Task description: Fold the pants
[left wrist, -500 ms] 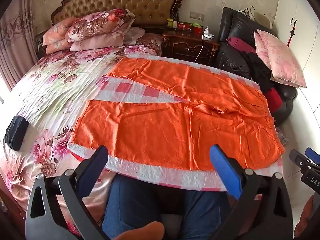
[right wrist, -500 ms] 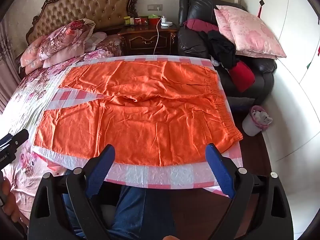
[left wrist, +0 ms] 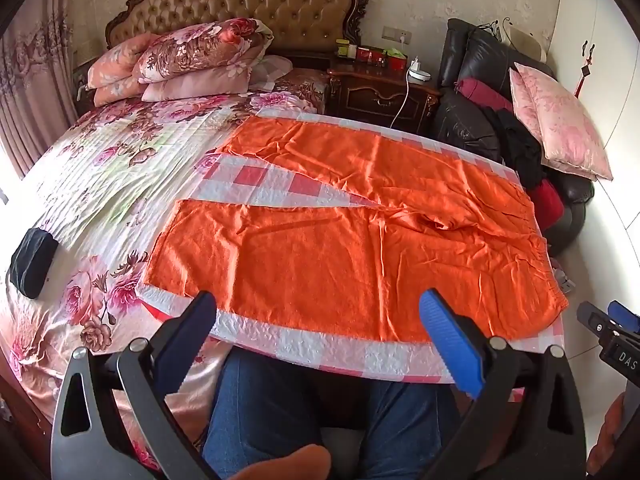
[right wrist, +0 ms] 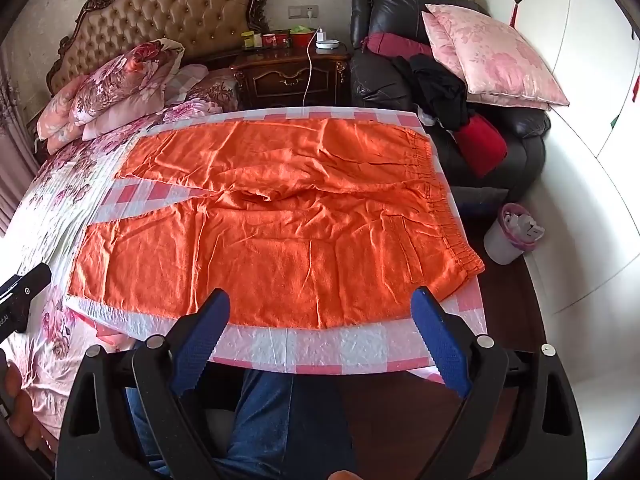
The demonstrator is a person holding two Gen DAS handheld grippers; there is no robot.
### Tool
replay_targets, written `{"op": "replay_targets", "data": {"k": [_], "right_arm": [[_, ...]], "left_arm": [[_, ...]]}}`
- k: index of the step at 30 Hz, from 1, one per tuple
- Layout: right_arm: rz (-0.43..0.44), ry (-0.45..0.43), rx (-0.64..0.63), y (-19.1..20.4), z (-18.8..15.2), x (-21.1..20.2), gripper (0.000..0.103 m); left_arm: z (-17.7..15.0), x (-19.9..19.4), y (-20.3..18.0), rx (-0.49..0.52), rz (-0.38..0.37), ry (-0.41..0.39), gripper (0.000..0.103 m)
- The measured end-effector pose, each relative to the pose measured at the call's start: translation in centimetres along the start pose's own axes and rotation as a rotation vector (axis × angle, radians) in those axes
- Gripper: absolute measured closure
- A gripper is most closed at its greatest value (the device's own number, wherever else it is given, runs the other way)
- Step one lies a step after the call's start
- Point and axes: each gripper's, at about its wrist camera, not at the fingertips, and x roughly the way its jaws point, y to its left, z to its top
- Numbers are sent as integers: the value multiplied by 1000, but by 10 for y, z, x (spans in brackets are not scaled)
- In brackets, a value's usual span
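Orange pants [left wrist: 352, 248] lie spread flat on a pink-and-white checked cloth [left wrist: 320, 350] on the bed, waistband to the right, two legs to the left with a gap between them. They also show in the right wrist view [right wrist: 280, 248]. My left gripper [left wrist: 316, 316] is open and empty, held just above the near hem edge. My right gripper [right wrist: 320, 316] is open and empty, held over the near edge toward the waistband [right wrist: 448, 216]. Its tip shows at the right of the left wrist view [left wrist: 612, 328].
A floral bedspread [left wrist: 104, 184] with stacked pillows [left wrist: 192, 60] lies left. A black item [left wrist: 32, 260] sits at the bed's left edge. A nightstand [right wrist: 288, 72], a black armchair with clothes and a pink cushion [right wrist: 492, 56], and a small bin [right wrist: 512, 232] stand right. Blue-jeaned legs [left wrist: 272, 412] are below.
Both grippers have shifted only slightly; the pants lie as before.
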Motion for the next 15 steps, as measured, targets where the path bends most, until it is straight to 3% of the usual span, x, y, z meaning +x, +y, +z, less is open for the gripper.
{"op": "replay_targets", "data": {"k": [15], "right_arm": [[-8,1,-12,0,-3,1,14]], "left_arm": [[-8,-3,-3,2,0,-15,2]]}}
